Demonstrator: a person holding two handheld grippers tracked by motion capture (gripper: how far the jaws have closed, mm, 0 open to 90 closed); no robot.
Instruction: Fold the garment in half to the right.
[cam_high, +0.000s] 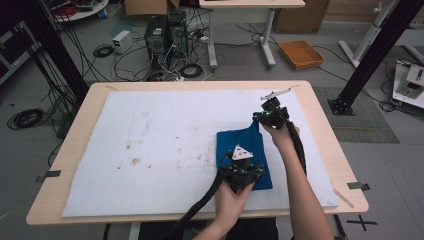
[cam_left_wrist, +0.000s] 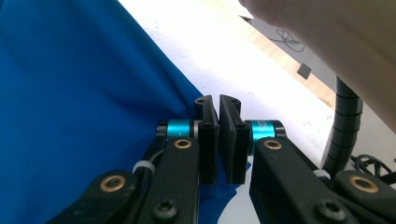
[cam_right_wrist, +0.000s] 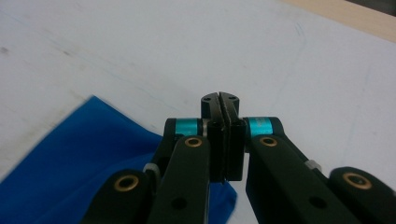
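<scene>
Both grippers pinch the blue cloth (cam_high: 244, 150).
Left gripper (cam_left_wrist: 219, 109) clamps its near corner, right gripper (cam_right_wrist: 219, 100) its far corner.

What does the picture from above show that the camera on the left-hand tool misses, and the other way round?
From above you see the whole wooden table with its white mat, the floor cables, an orange tray, and the right gripper at the far corner of the blue cloth.

The left gripper view shows, close up, the left gripper with its fingers pressed together on the cloth's edge.

Both show the blue cloth, the white mat and the person's forearm.
</scene>
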